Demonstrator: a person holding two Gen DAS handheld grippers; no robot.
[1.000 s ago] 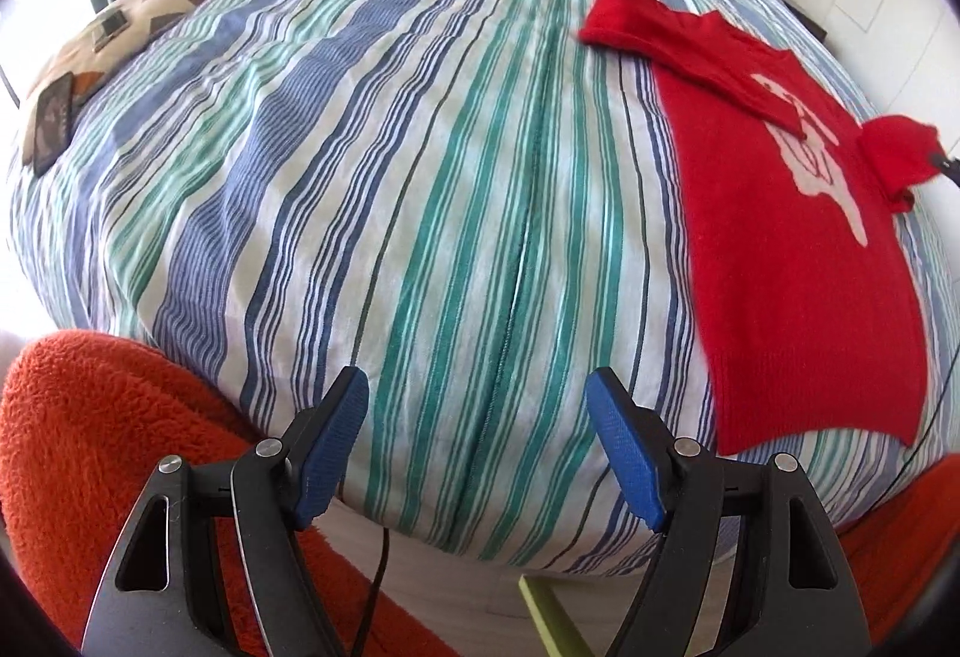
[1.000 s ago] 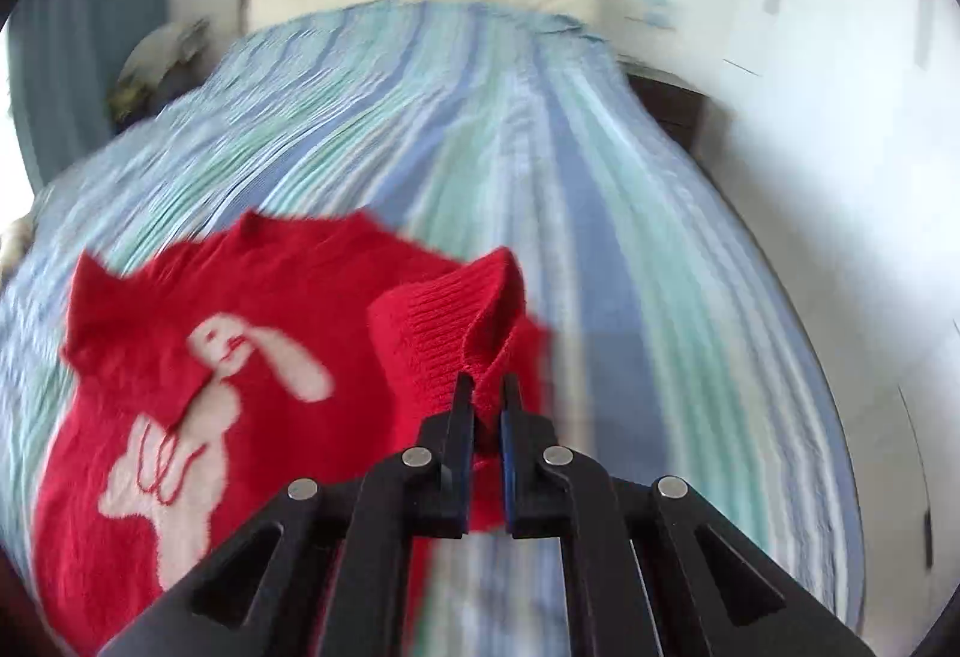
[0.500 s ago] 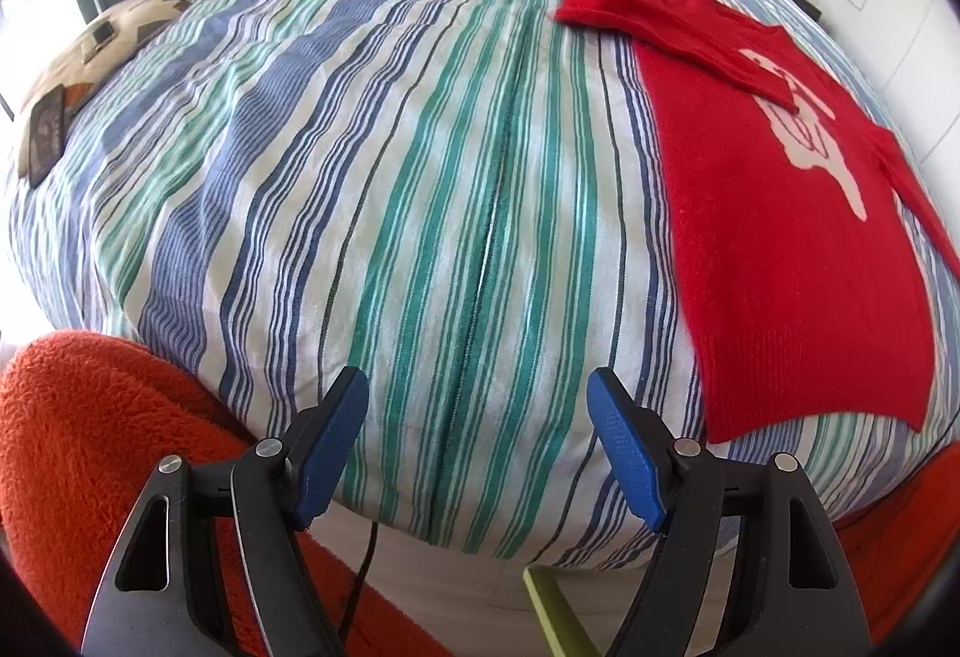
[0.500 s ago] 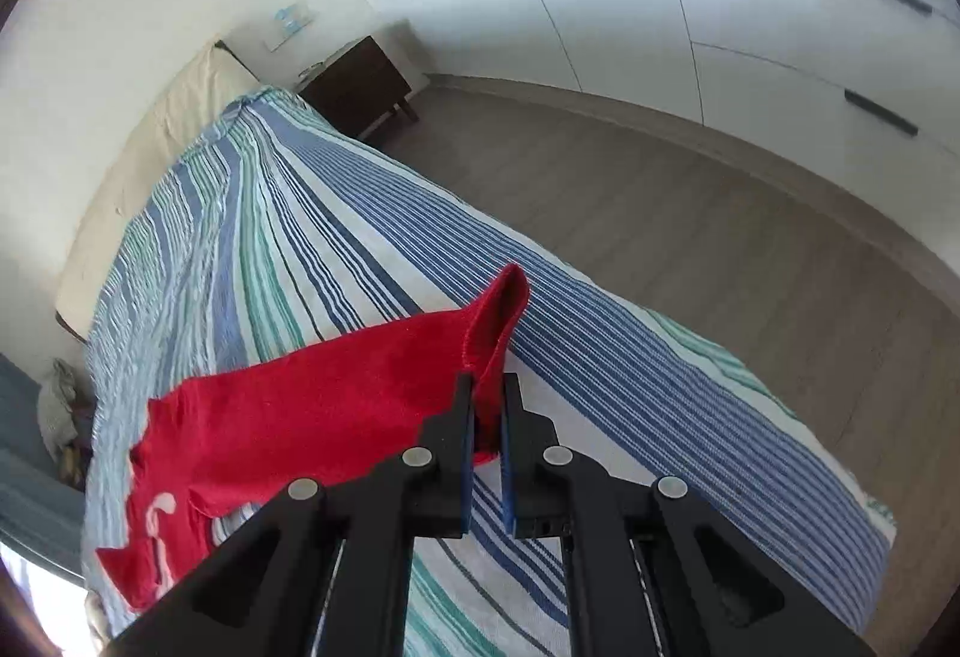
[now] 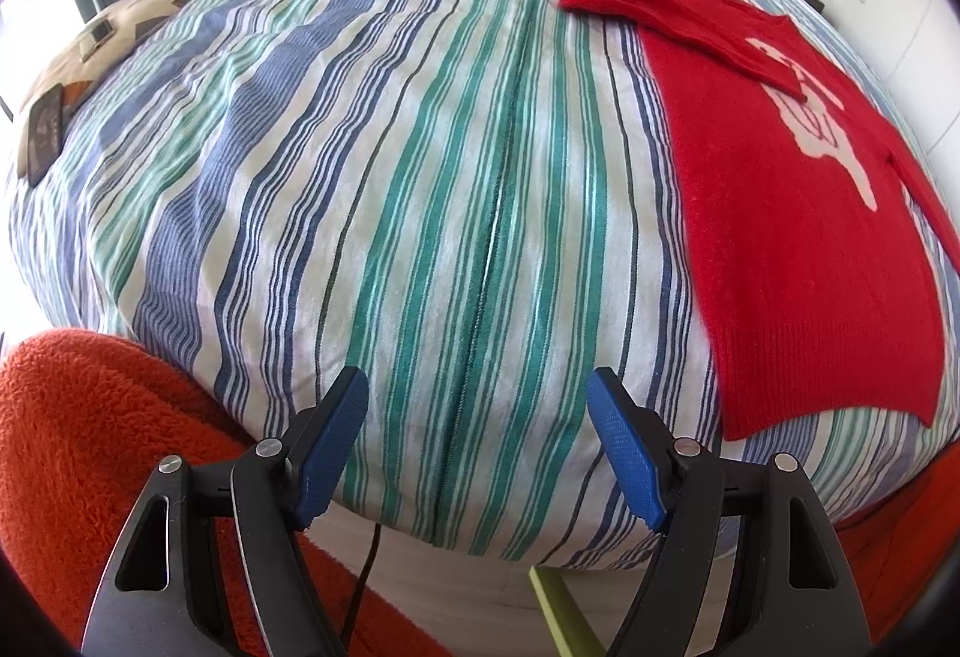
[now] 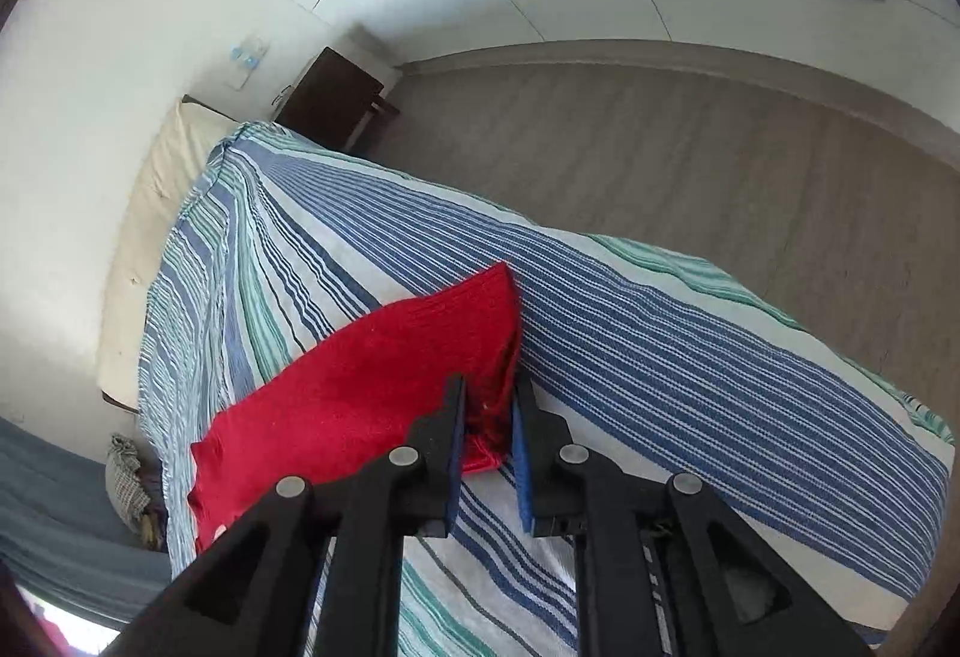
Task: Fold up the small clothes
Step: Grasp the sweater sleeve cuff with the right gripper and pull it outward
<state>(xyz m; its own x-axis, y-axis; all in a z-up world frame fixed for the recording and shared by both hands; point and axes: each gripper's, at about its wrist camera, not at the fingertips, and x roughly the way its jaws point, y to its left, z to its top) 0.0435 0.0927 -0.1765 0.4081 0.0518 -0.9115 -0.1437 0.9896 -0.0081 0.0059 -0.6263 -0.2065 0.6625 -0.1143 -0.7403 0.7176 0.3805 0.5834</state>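
A small red sweater (image 5: 798, 243) with a white rabbit motif lies flat on the right side of the striped bed (image 5: 420, 165), one sleeve folded across its chest. My left gripper (image 5: 477, 417) is open and empty over the bed's near edge, left of the sweater's hem. In the right wrist view my right gripper (image 6: 487, 399) has its jaws a narrow gap apart around the cuff of the sweater's sleeve (image 6: 384, 381), which lies stretched out on the striped cover.
An orange fleece blanket (image 5: 90, 453) lies at the lower left. A patterned cushion (image 5: 90, 51) with a dark phone sits at the bed's left edge. A dark nightstand (image 6: 336, 99), white wardrobe doors and wood floor (image 6: 720, 159) lie beyond the bed's right side.
My right gripper carried the sleeve outward from over the sweater and laid it on the cover; its jaws have parted slightly. The left gripper stayed open and nearly still.
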